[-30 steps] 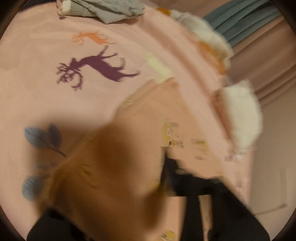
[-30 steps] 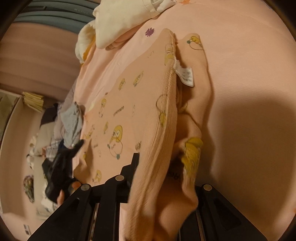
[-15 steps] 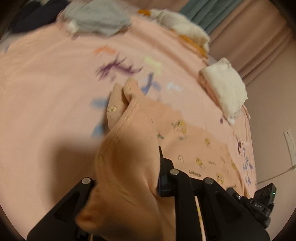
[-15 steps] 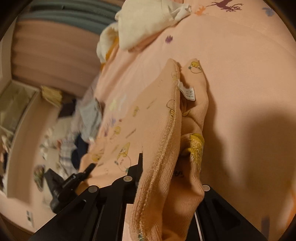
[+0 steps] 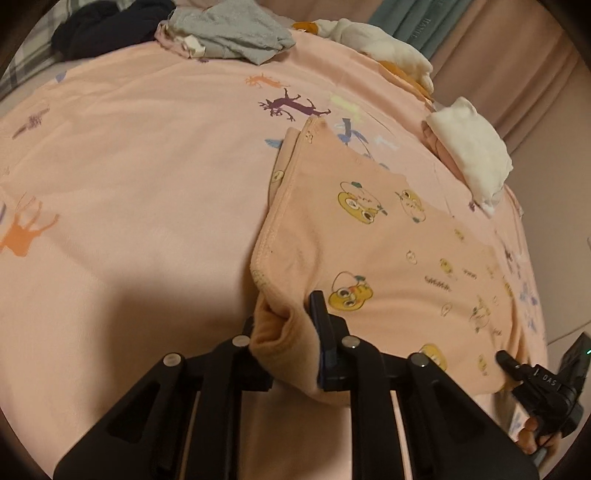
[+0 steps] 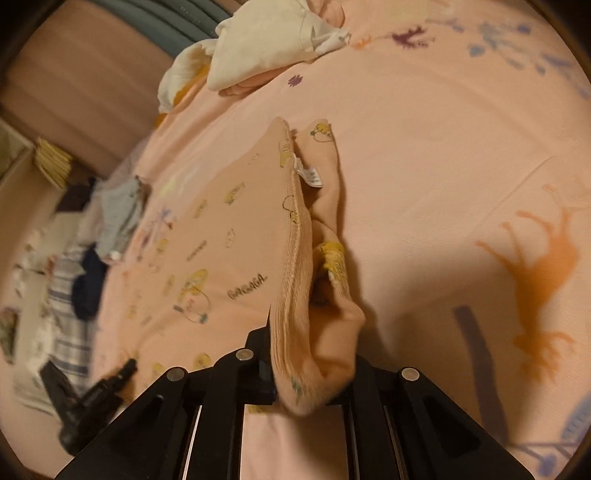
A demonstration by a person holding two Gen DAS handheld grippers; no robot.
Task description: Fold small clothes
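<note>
A small peach garment with yellow cartoon prints point(image 5: 388, 236) lies stretched over a pink bedsheet with animal prints point(image 5: 147, 177). My left gripper point(image 5: 286, 332) is shut on one bunched corner of its hem. My right gripper point(image 6: 306, 354) is shut on the opposite ribbed edge point(image 6: 295, 236), near a white care label point(image 6: 312, 177). The garment point(image 6: 221, 229) hangs between the two grippers, just above the sheet. The right gripper also shows at the lower right of the left wrist view point(image 5: 532, 384), and the left gripper at the lower left of the right wrist view point(image 6: 92, 398).
A folded white and pink stack point(image 5: 469, 155) lies beyond the garment. A cream pile point(image 5: 380, 48), grey clothes point(image 5: 229, 33) and dark clothes point(image 5: 110, 26) lie at the far edge. Curtains point(image 5: 517, 55) hang behind the bed. Striped fabric point(image 6: 66, 295) lies at the left.
Both grippers have drawn the garment out and lowered it toward the sheet. It now lies spread flatter between them. The left view has swung and steadied.
</note>
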